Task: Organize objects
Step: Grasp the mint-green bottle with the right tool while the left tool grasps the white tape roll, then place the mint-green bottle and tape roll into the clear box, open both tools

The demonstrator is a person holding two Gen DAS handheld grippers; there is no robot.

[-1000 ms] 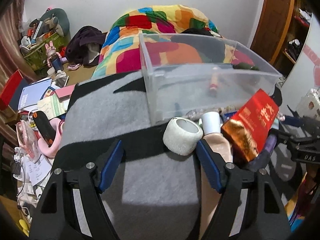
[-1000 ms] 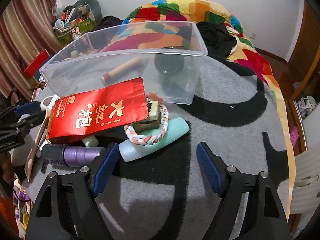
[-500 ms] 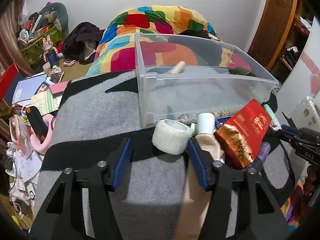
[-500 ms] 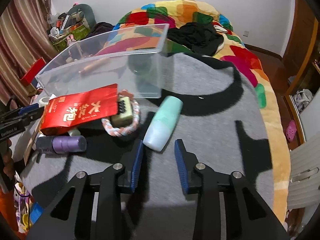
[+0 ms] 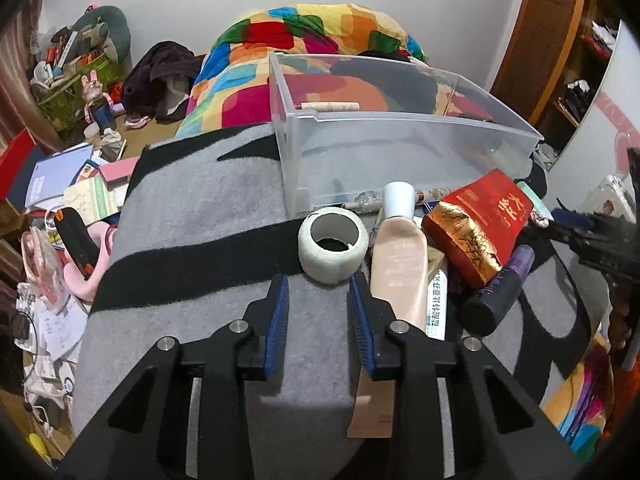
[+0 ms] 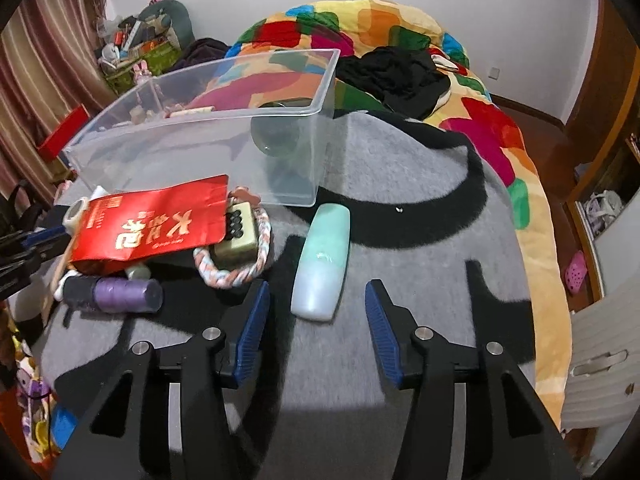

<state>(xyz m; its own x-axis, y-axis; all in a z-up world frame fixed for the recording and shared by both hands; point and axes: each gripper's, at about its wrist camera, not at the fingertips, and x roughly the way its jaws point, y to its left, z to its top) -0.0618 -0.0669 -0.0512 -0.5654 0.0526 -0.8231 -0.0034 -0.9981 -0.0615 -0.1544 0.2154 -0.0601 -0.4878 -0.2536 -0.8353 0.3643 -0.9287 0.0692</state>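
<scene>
The clear bin [image 6: 208, 148] sits on the grey blanket [image 6: 400, 208] of the bed and so far holds only a tube [image 5: 330, 106] and a dark round item [image 6: 276, 136], so most of the sorting looks undone. Just in front of the bin lie the tape roll [image 5: 333, 244], beige tube [image 5: 398, 264], red packet [image 6: 154, 222], rope ring [image 6: 232, 264], purple bottle [image 6: 114, 294] and mint bottle [image 6: 322, 266]. The left tongs [image 5: 318, 292] stand released just short of the tape roll; the right tongs [image 6: 318, 308] gape around the mint bottle's near end, grasping nothing.
</scene>
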